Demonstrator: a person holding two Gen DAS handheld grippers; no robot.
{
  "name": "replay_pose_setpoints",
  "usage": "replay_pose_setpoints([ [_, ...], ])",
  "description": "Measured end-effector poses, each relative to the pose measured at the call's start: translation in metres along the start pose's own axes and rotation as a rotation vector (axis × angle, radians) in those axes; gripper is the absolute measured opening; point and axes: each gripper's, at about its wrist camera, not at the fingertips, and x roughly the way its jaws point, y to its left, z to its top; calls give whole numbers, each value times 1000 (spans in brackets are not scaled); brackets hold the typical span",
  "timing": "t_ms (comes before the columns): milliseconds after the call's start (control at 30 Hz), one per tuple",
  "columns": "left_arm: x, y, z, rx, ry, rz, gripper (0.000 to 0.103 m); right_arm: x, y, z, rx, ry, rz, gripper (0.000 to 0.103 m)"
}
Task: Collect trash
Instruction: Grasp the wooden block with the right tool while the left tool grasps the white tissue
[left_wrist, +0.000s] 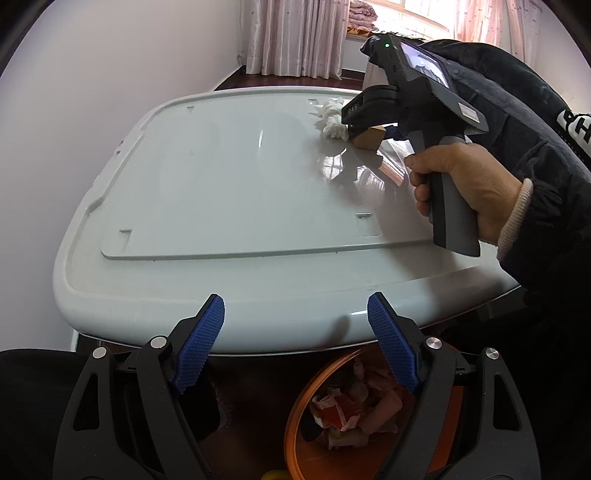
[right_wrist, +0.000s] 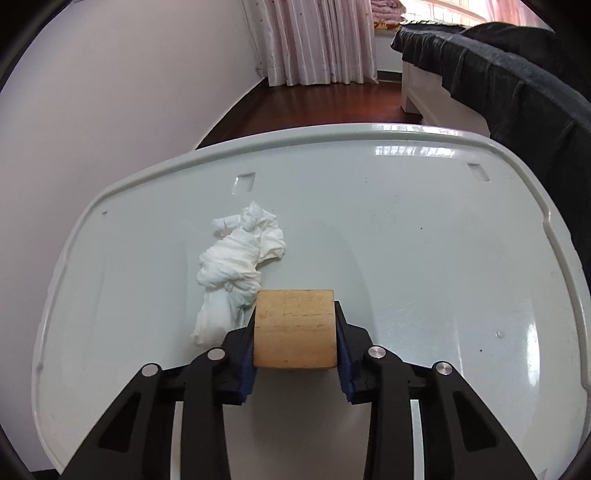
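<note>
The right gripper (right_wrist: 295, 334) is clamped on a wooden block (right_wrist: 294, 328), one blue pad pressed flat against each side, over the white table (right_wrist: 443, 258). In the left wrist view the same gripper (left_wrist: 369, 134) shows from the side near the table's far right corner, held by the right hand (left_wrist: 461, 184) around its grey handle, with the block (left_wrist: 369, 138) just visible under its nose. A crumpled white tissue (right_wrist: 240, 258) lies on the table just left of the block, its near end touching or almost touching the left finger; which, I cannot tell. The left gripper (left_wrist: 295, 321) hangs over the table's near edge with its jaws spread wide and nothing between them, the blue pads (left_wrist: 201, 343) well apart. Below that edge, on the floor, stands an orange bin (left_wrist: 306, 398) with crumpled paper and wrappers (left_wrist: 343, 410) inside. Beyond the table's far edge are pink curtains (right_wrist: 321, 40) and dark wooden floor (right_wrist: 332, 107); a bed (right_wrist: 480, 66) with a dark cover stands off the far right corner.
</note>
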Motion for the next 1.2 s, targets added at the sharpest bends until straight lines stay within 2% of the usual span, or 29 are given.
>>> replay_pose_setpoints([
  [133,1,3,2,-8,8,-1,78,-17,-10,-7,-3,6,38,34],
  [300,3,-1,15,0,33,3,78,-76,-34,-27,-36,12,97,34],
  [467,16,-17,65,31,6,16,79,-143,-69,-55,-14,-54,128,35],
  [533,32,-26,95,43,-11,20,84,-155,-81,-65,10,-78,127,35],
  [600,51,-35,119,61,-26,46,84,-159,-96,-72,42,-97,132,35],
  [800,127,-54,188,53,22,58,84,-160,-114,-72,140,-108,205,35],
  [967,167,-58,212,18,55,48,84,-169,-114,-67,140,-138,244,35],
  [1200,196,-62,219,30,66,111,84,-168,-118,-69,170,-124,272,35],
])
